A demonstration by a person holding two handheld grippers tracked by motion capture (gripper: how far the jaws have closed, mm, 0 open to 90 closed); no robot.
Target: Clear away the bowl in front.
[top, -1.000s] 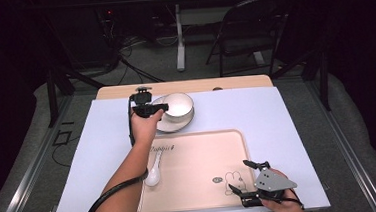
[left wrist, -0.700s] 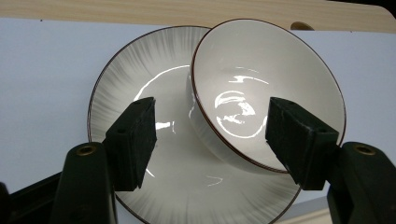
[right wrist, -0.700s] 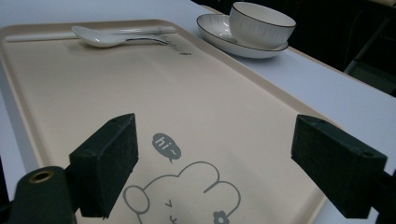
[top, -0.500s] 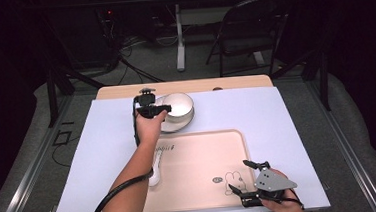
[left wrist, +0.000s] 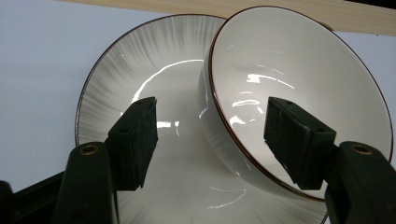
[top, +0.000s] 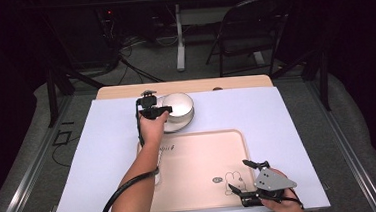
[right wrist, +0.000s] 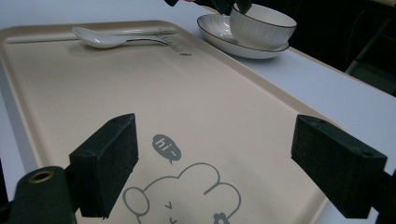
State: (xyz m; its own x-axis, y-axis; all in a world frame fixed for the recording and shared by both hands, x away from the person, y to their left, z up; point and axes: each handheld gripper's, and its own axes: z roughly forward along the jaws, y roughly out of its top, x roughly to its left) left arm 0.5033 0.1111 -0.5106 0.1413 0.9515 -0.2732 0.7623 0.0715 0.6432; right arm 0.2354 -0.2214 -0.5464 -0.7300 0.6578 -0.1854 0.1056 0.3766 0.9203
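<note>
The left gripper point(top: 162, 109) hangs over the far part of the worktop point(top: 103, 142), its jaws spread wide and gripping nothing. In the left gripper view the two black pads stand on either side of the near wall of a white bowl point(left wrist: 299, 93): one pad is outside the bowl, above the plate point(left wrist: 154, 79), and the other is over the bowl's inside, so the brown-edged rim runs through the gap between them. Neither pad touches the rim there.

The bowl sits on the plate, toward the side that lies to the right of the left gripper's jaws, and in that view it looks tilted. The plate is white with fine grey lines fanning toward a dark rim, and it rests on the pale blue cover of the worktop, just beyond the far edge of a beige tray point(top: 200, 160). From the high view the bowl point(top: 178, 105) is right in front of the left gripper's tips, with the plate point(top: 175, 124) showing under it.

The right gripper point(top: 241, 175) is low over the near right corner of the tray, well apart from the bowl. Its jaws are also spread wide and empty. Below and between them in the right gripper view is a printed cartoon figure with a small "hi~" bubble point(right wrist: 166, 148). Far ahead of those jaws, a white spoon point(right wrist: 107, 38) lies on the far end of the tray point(right wrist: 56, 93), and the bowl point(right wrist: 261, 25) and plate point(right wrist: 224, 39) stand past it, off the tray.
</note>
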